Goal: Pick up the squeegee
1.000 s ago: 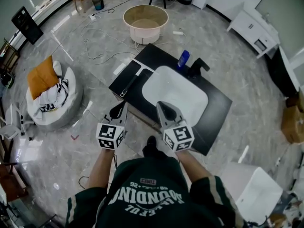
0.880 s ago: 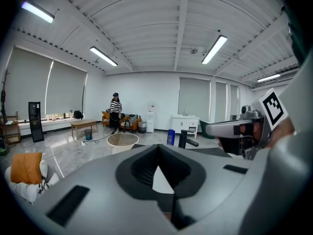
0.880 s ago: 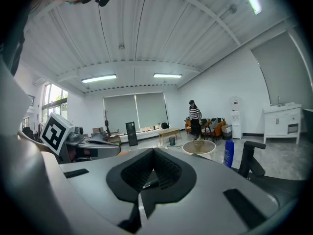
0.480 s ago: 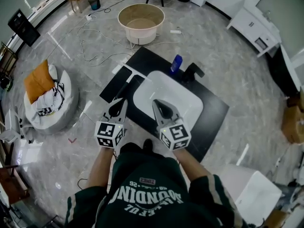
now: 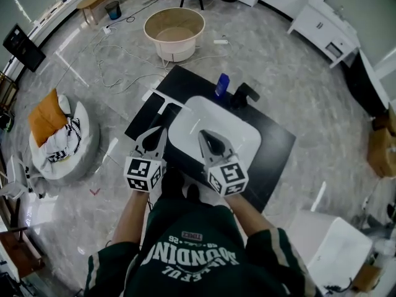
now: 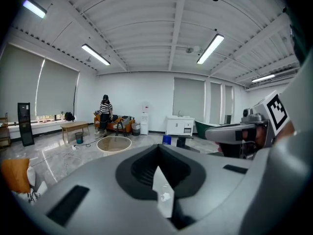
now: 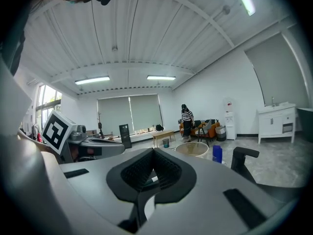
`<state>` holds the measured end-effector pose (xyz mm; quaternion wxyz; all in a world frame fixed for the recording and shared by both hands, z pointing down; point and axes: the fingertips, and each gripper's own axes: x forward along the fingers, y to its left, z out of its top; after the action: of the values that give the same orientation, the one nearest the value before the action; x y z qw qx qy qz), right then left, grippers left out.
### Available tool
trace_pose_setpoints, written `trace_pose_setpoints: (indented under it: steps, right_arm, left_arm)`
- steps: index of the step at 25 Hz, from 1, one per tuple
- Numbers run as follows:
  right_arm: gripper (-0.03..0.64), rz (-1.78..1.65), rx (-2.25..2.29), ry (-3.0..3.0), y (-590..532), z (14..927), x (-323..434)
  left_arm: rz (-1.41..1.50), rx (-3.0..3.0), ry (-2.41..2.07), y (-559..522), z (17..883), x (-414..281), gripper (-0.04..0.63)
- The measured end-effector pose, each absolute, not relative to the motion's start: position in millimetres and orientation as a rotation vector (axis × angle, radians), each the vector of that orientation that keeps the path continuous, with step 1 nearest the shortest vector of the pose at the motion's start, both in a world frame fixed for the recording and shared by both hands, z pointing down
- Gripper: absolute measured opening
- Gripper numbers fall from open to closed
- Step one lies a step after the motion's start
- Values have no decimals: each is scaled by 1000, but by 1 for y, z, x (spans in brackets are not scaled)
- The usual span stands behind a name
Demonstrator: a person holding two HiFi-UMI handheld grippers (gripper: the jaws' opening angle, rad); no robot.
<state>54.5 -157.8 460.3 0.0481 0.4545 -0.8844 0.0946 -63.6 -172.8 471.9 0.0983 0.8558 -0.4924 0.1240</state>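
The squeegee lies on the left part of a black counter, its white blade at the far end and its black handle pointing toward me. It lies beside a white sink basin. My left gripper hovers just short of the handle's near end, empty, with its jaws shut. My right gripper is over the basin's near rim, also shut and empty. In both gripper views the gripper bodies hide the squeegee. The left gripper and the right gripper show their jaws together.
A blue bottle and a black faucet stand behind the basin. A round tub and loose cables are on the floor beyond. A bean bag sits left, a white chair right. A person stands far off.
I have stepped closer to the counter. Both grippers have come forward over its near edge. The left one is now nearer the squeegee handle. The jaws stay shut.
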Motion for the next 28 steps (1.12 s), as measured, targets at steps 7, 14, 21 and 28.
trace_pose_setpoints:
  steps: [7, 14, 21, 28]
  right_arm:
    - [3, 305, 1417, -2676, -171, 465, 50]
    - [3, 340, 1396, -2660, -184, 476, 36]
    - [3, 397, 1377, -2642, -190, 488, 27]
    - [3, 414, 1332, -2635, -193, 499, 18]
  left_arm:
    - [374, 2556, -1428, -191, 473, -66, 2]
    - [339, 2580, -1386, -200, 475, -77, 3]
    - [375, 2550, -1364, -200, 486, -85, 123]
    - [395, 2532, -1354, -198, 495, -94, 189]
